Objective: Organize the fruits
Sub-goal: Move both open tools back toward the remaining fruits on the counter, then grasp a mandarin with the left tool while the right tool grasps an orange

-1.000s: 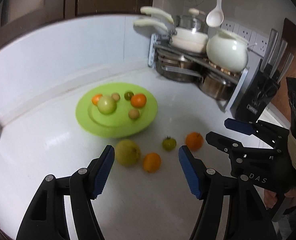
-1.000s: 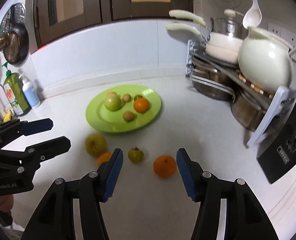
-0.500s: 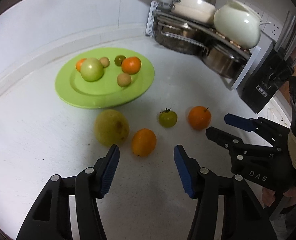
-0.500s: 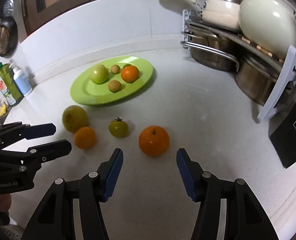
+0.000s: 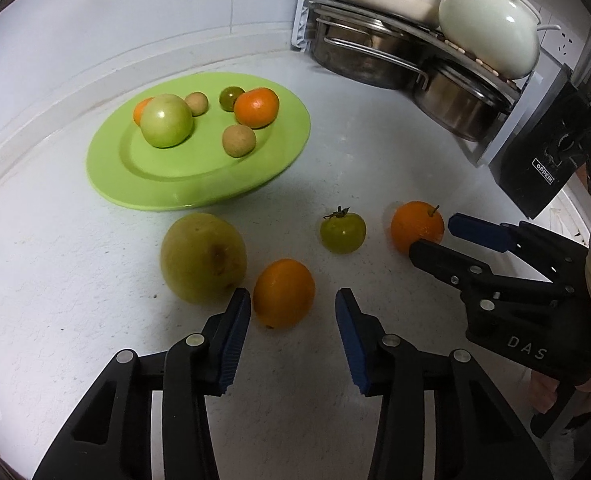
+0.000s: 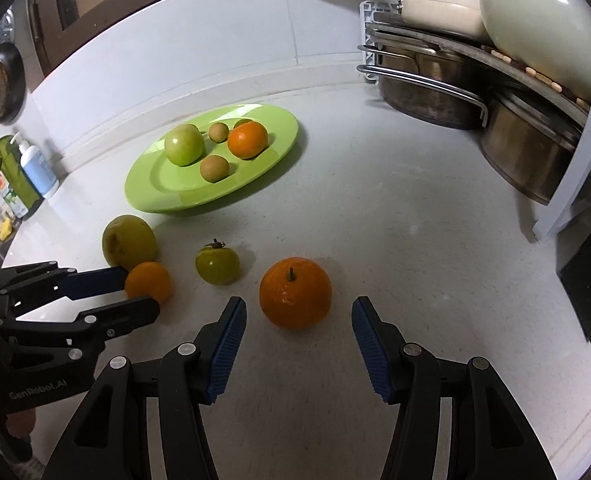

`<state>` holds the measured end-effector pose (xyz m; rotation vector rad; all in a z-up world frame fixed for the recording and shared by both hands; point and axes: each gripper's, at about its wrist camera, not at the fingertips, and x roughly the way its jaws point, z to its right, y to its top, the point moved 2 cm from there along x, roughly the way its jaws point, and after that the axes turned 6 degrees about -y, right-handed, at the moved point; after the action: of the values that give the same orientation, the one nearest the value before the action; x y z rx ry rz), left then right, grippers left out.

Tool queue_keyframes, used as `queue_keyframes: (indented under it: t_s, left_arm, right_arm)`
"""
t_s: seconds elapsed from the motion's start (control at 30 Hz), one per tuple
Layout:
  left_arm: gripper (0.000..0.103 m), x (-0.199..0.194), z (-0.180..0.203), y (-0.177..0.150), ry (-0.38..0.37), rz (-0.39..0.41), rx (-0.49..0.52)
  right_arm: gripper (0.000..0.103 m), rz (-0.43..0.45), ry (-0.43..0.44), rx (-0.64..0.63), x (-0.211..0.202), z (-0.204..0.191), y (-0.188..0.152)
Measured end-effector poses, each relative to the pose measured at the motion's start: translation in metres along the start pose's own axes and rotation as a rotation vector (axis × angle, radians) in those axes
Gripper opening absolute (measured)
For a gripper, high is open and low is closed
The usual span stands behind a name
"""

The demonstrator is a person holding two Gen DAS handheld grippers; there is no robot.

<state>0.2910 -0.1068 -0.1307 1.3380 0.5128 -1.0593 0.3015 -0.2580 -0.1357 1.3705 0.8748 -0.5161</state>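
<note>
The left gripper [image 5: 293, 312] hangs low over the white counter [image 5: 75, 300] with its blue-padded jaws parted; they have just been closing, and a small orange [image 5: 283, 293] sits right at their tips, reaching only slightly into the gap, with neither pad pressing on it. The left pad stands just beside the orange's left flank and the right pad is apart from it by a clear strip of counter, so nothing is gripped. The right gripper [image 6: 299, 318] is likewise open and empty, its jaws set wider than the stemmed orange [image 6: 295, 293] that lies just ahead of them and slightly left of the gap's middle, with counter showing on both sides of the fruit. In the left wrist view the right gripper's tips reach in from the right, right beside that stemmed orange. Touching the small orange on its far left is a large yellow-green fruit [image 5: 203, 257], and between the two oranges, a little farther back, stands a small green tomato [image 5: 342, 233] with its dark calyx up. Beyond these four loose fruits lies the lime-green plate [image 5: 155, 192], carrying a green apple [image 5: 166, 126], an orange mandarin [image 5: 256, 107], two small brown fruits [image 5: 238, 140], a small dark green one and an orange one mostly hidden behind the apple. Farthest back, a rack [image 5: 375, 32] of steel pots and cream cookware stands in the corner.
</note>
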Motion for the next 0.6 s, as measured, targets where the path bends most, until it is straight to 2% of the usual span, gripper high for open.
queue_keyframes:
  t_s: [0.17, 0.3, 0.47, 0.6]
  left_arm:
    - [0.043, 0.005, 0.003, 0.002, 0.004, 0.0, 0.013]
    - [0.034, 0.009, 0.003, 0.004, 0.004, -0.005, 0.019]
    - [0.034, 0.01, 0.003, 0.004, 0.0, -0.005, 0.025]
    - [0.034, 0.007, 0.003, 0.004, 0.003, 0.004, 0.029]
  right_arm:
    - [0.053, -0.01, -0.001, -0.001, 0.007, 0.0, 0.004]
    - [0.049, -0.026, 0.002, -0.007, 0.013, 0.0, 0.004]
    - [0.042, -0.028, 0.016, -0.007, 0.015, -0.002, 0.003]
    - [0.042, -0.023, 0.006, -0.014, 0.014, -0.003, 0.002]
